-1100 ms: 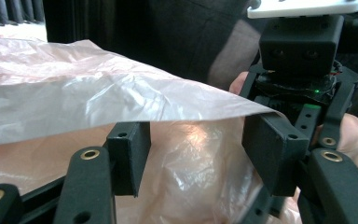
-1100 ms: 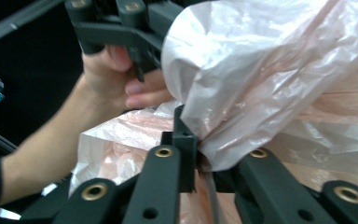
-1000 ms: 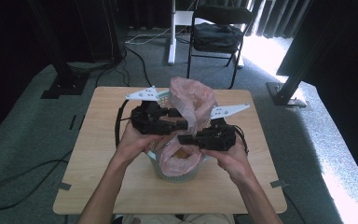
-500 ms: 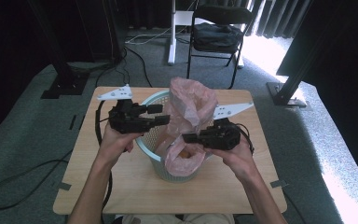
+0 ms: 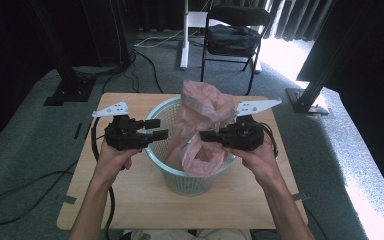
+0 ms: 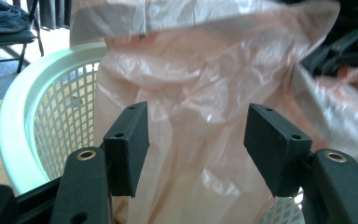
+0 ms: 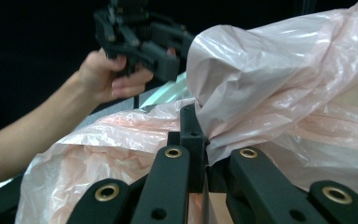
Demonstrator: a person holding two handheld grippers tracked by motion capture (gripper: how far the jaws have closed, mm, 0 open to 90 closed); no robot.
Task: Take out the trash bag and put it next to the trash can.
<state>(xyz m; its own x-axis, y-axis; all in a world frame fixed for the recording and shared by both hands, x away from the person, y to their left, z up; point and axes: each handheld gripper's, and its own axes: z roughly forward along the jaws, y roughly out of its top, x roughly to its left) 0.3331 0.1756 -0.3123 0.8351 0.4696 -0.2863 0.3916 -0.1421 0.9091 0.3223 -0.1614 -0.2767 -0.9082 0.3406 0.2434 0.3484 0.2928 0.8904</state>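
A: Where is the thin pink plastic bag sitting?

B: In the centre of the high view, stuffed into the pale green plastic mesh basket that stands on the light wooden bench. The upper part of the bag rises in a crumpled bunch above the basket's rim, and a lower fold hangs open inside the basket towards the bottom of the frame.

A: And the right gripper?

B: It comes in from the right of the frame, level with the rim. In the right gripper view its fingers are clenched together with a pinch of the bag's film caught between them.

A: What about the left gripper?

B: It is at the left of the basket, pointing across towards the bag. In the left gripper view its fingers stand wide apart, released, with the bag straight ahead between them but not pressed by either. The basket's rim curves along the left of that frame.
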